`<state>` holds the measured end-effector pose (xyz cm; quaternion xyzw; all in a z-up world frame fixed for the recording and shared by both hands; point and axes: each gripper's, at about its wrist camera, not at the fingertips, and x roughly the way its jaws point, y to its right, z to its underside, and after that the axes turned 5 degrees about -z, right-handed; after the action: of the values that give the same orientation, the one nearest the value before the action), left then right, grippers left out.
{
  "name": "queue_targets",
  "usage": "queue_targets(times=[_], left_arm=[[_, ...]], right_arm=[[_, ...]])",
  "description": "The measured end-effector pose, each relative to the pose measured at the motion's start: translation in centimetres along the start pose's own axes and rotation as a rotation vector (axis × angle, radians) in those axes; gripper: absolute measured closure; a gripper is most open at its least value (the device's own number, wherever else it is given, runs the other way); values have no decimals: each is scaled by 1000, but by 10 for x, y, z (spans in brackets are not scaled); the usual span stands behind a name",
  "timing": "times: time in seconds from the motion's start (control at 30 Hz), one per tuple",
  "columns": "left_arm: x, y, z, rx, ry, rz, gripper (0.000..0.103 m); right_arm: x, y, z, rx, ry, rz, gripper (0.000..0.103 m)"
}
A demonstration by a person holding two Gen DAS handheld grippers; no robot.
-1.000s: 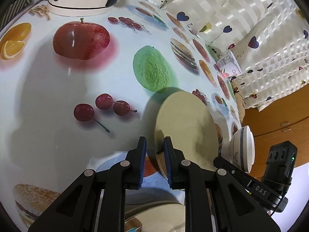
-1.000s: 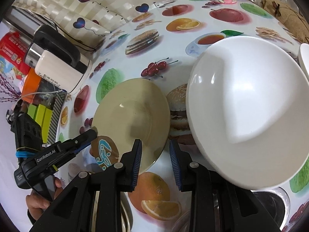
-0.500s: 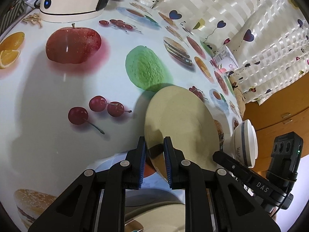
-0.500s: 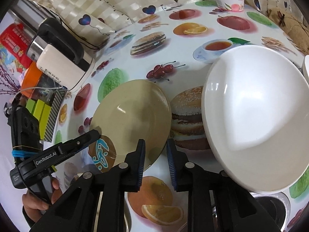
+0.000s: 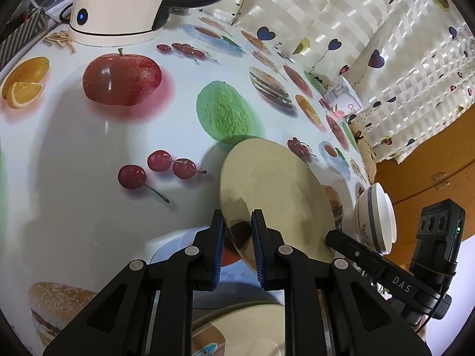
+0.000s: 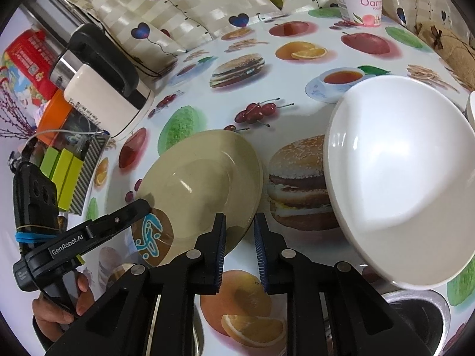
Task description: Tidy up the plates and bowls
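A beige plate [image 5: 276, 190] hangs tilted over the fruit-print table between both grippers. My left gripper [image 5: 237, 219] is shut on its near rim. In the right wrist view the same beige plate [image 6: 202, 178] has its opposite rim between the pads of my right gripper [image 6: 240, 222], which is shut on it. The left gripper [image 6: 139, 207] shows there at the plate's left edge. Beneath lies a second plate [image 6: 154, 237] with a brown and blue print. A large white bowl [image 6: 400, 192] sits just right of my right gripper. A small blue-striped bowl [image 5: 377, 216] stands beyond the plate.
A white electric kettle [image 5: 118, 6] stands at the table's back. A yogurt cup [image 6: 359, 6] sits by the heart-print curtain. A metal bowl [image 6: 415, 311] lies at the near right. Boxes and a red packet [image 6: 26, 59] crowd the left side. A hand [image 6: 59, 305] holds the left tool.
The right gripper's jaws have narrowed onto the beige plate's rim. The plate now shows more of its face in the left wrist view. The left grip is unchanged.
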<state>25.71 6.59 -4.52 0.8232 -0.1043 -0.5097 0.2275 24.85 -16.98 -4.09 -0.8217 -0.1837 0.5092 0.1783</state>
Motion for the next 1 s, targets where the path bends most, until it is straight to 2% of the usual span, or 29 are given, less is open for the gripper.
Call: queue_targets(times=[0.47, 1.0], left_arm=[[-35, 10, 15, 29, 72, -14, 85], [-76, 4, 57, 16, 146, -19, 84]], right_arm=[[-19, -11, 7, -32, 34, -44, 85], [-38, -32, 35, -91, 41, -94, 85]])
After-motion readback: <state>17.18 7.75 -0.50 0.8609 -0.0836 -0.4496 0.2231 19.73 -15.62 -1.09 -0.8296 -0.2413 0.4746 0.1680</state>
